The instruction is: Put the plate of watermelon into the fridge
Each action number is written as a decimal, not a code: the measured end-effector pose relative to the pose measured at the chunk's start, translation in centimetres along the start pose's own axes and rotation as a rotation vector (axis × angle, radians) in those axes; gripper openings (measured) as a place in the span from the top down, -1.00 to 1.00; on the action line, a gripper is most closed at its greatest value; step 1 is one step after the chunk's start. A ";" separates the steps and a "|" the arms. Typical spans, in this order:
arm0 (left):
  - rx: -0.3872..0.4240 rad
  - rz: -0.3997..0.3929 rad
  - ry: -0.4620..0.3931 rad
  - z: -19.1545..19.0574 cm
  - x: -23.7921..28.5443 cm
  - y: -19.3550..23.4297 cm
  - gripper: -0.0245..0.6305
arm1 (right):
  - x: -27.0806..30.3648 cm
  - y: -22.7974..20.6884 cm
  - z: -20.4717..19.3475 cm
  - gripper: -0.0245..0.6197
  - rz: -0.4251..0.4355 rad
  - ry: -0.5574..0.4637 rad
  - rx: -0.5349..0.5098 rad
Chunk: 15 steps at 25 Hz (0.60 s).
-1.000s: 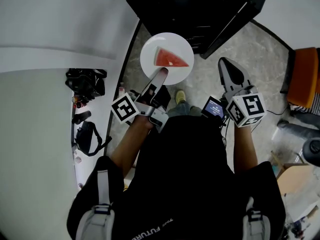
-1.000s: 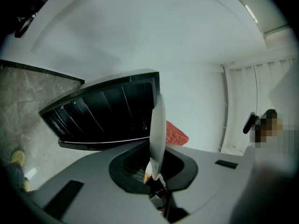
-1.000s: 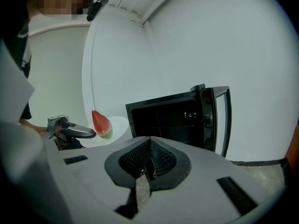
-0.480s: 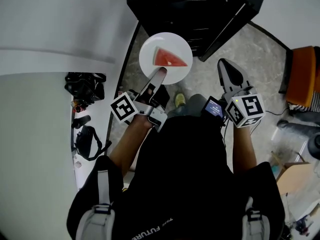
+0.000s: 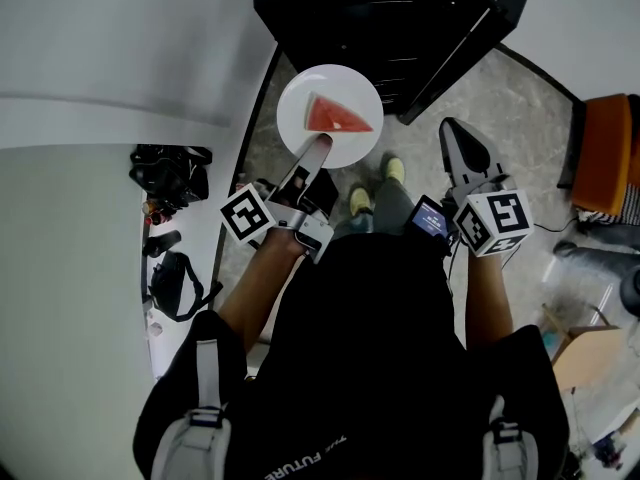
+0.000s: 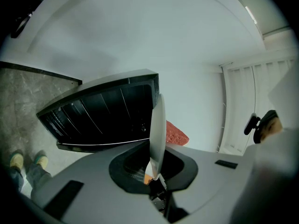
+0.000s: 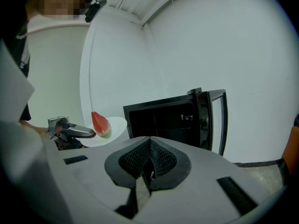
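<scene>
At our far left in the head view lies the white counter (image 5: 80, 268), with a heap of black gear (image 5: 170, 166) and a black pouch (image 5: 180, 273) near its curved edge. Next comes our left gripper (image 5: 320, 146), reaching forward almost level. Its jaws are pinched onto the near rim of the white plate (image 5: 300, 98), and we carry the plate in the air above the stone floor (image 5: 520, 108), just in front of the fridge and not yet inside it. In the left gripper view the plate shows edge-on between the two pads, which press on it from both sides. The red watermelon wedge (image 5: 338, 116) lies on the middle of the plate, beyond the gripper's tips and not touched by them. Below the plate we see our two yellow-green shoes (image 5: 360, 200) on the floor. Ahead of the plate stands the black fridge (image 5: 380, 18), its inside dark, with its door (image 5: 470, 48) swung open toward the right. Right of the door our right gripper (image 5: 452, 130) hangs over the floor, well apart from the plate and tilted a little downward. Its own view shows the ribbed pads closed against each other with nothing between them. At the far right edge sits an orange seat (image 5: 610, 153).
</scene>
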<state>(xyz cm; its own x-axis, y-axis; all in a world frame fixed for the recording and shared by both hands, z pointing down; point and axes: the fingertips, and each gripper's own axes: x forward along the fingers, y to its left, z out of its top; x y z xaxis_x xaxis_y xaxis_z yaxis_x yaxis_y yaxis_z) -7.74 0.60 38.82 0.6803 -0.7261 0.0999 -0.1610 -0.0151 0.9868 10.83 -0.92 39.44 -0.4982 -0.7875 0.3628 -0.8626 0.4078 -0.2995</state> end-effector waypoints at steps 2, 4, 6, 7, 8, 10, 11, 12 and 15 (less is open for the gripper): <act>0.002 -0.002 -0.004 0.1 0.0 -0.2 0.85 | -0.1 0.1 0.3 0.89 0.002 -0.005 -0.003; 0.005 -0.008 -0.007 0.1 0.0 -0.5 0.85 | -0.1 0.0 0.5 0.88 0.003 -0.009 -0.007; 0.008 -0.012 -0.008 0.0 0.1 -0.7 0.85 | 0.0 0.0 0.6 0.89 0.010 -0.013 -0.009; 0.010 -0.013 -0.007 0.0 0.1 -0.7 0.85 | 0.0 0.0 0.6 0.88 0.013 -0.014 -0.011; 0.012 -0.012 -0.005 0.0 0.1 -0.8 0.85 | 0.0 0.0 0.7 0.89 0.012 -0.014 -0.011; 0.013 -0.011 -0.004 -0.1 0.1 -1.0 0.85 | 0.1 0.1 1.0 0.88 0.012 -0.012 -0.011; 0.013 -0.011 -0.005 -0.1 0.1 -1.1 0.85 | 0.1 0.2 1.1 0.89 0.014 -0.011 -0.011; 0.012 -0.011 -0.008 0.0 0.2 -1.1 0.85 | 0.2 0.3 1.3 0.89 0.017 -0.011 -0.013; 0.006 -0.015 -0.016 0.0 0.3 -1.5 0.85 | 0.3 0.4 1.9 0.89 0.024 -0.012 -0.021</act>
<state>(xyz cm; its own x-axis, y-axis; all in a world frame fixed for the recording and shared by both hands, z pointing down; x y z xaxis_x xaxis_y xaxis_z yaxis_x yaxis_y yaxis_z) -7.36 0.41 37.39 0.6709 -0.7370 0.0826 -0.1549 -0.0303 0.9875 10.48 -1.87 37.80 -0.5181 -0.7825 0.3454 -0.8520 0.4363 -0.2894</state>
